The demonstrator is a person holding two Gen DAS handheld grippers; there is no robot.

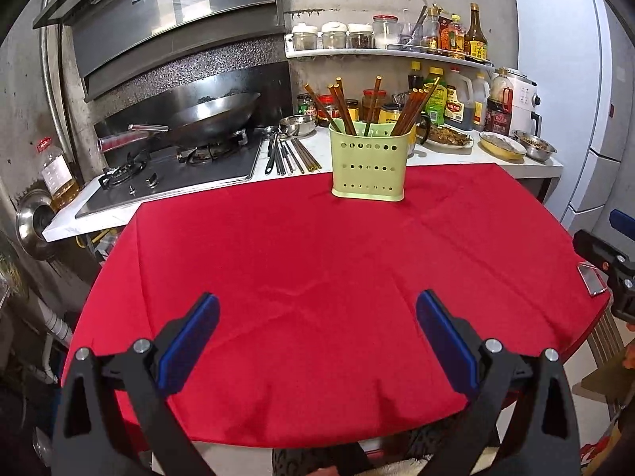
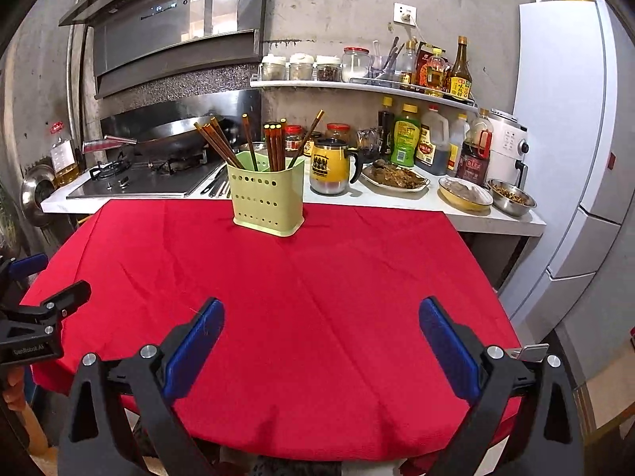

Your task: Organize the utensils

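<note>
A pale green perforated utensil holder (image 1: 369, 160) stands at the far edge of the red-clothed table (image 1: 301, 277), holding several brown chopsticks (image 1: 412, 113). It also shows in the right wrist view (image 2: 268, 202) with its chopsticks (image 2: 276, 144). More chopsticks and spoons (image 1: 287, 152) lie on the white counter beside the stove. My left gripper (image 1: 317, 337) is open and empty above the table's near part. My right gripper (image 2: 321, 341) is open and empty, also near the front edge. Each gripper shows at the other view's side.
A gas stove (image 1: 178, 170) with a wok (image 1: 214, 113) sits back left. The counter holds a yellow mug (image 2: 331, 166), food dishes (image 2: 397, 178), bottles (image 2: 432, 142) and a white appliance (image 2: 508, 142). A white fridge (image 2: 571, 127) stands right. A small silvery object (image 1: 591, 277) lies at the table's right edge.
</note>
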